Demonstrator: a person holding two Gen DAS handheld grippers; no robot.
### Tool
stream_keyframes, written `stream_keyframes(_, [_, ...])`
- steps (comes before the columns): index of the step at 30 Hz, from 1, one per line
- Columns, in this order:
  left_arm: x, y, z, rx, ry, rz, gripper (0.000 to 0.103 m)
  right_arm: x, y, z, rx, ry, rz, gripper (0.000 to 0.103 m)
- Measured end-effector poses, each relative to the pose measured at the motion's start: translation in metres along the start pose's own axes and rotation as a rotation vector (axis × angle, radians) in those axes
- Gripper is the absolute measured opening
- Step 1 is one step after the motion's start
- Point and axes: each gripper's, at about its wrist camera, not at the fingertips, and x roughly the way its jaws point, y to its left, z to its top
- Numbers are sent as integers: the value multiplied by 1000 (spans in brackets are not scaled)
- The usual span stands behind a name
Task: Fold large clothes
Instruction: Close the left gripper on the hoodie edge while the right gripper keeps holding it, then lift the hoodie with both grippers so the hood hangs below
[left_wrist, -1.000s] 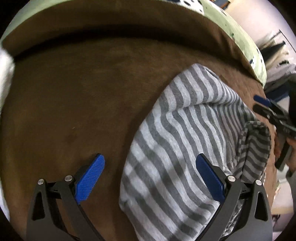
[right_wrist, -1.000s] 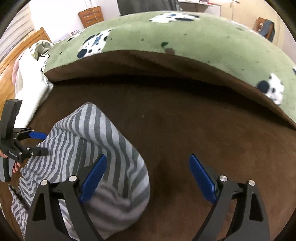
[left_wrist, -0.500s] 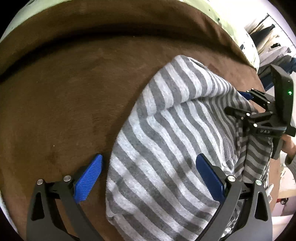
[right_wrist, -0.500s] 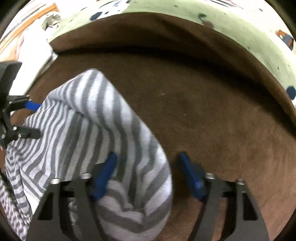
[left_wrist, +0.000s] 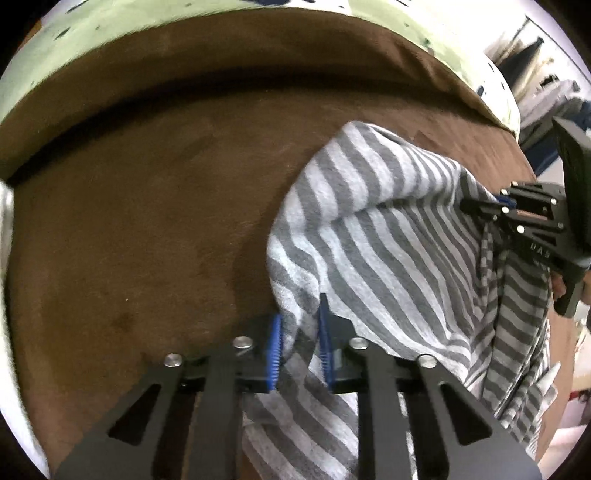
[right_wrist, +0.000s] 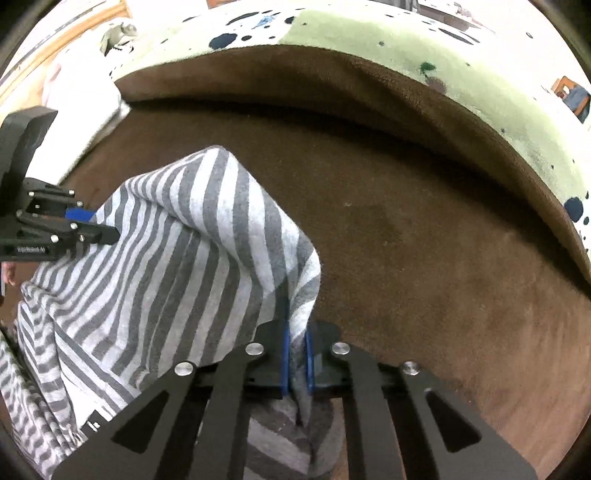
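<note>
Left hand-held gripper (left_wrist: 298, 343): blue pads closing on a bunched edge of the grey-and-white striped garment (left_wrist: 391, 258), the fabric pinched between them at 6 o'clock of the left wrist view. Right hand-held gripper (right_wrist: 296, 363): pads drawn nearly together on another edge of the same garment (right_wrist: 177, 266), cloth pinched in the narrow gap (6 o'clock of the right wrist view). Each tool also appears in the other's camera: the right one at 3 o'clock of the left view (left_wrist: 491, 206), the left one at 9 o'clock of the right view (right_wrist: 92, 227), both touching the striped fabric. The garment spans between the two grips, sagging in folds, above a brown blanket (left_wrist: 147, 221) covering the bed. Beyond it, from 10 to 2 o'clock, lies a green spotted quilt (right_wrist: 424, 48) with its brown underside turned back. A white cloth (right_wrist: 85, 92) sits at 10 o'clock of the right view.
</note>
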Motion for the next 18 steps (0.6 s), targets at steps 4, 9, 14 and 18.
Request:
stream_keyframes(4, [-1,-5,0,-1,-6,22,15,-8,-1,1,24,-11,11,6])
stream_keyframes(9, [-15,-11,-6,-1,-51,54,14,-35,3,0,18,-62,18,6])
stream_keyframes(14, [-32,-21,-12,-25,-112,121,14,-74,9,-12,-1,-119,25,6])
stream_keyframes(18, [-59,-39,-24,3,-191,170,14,-108,20,-26,-15,-177,30,6])
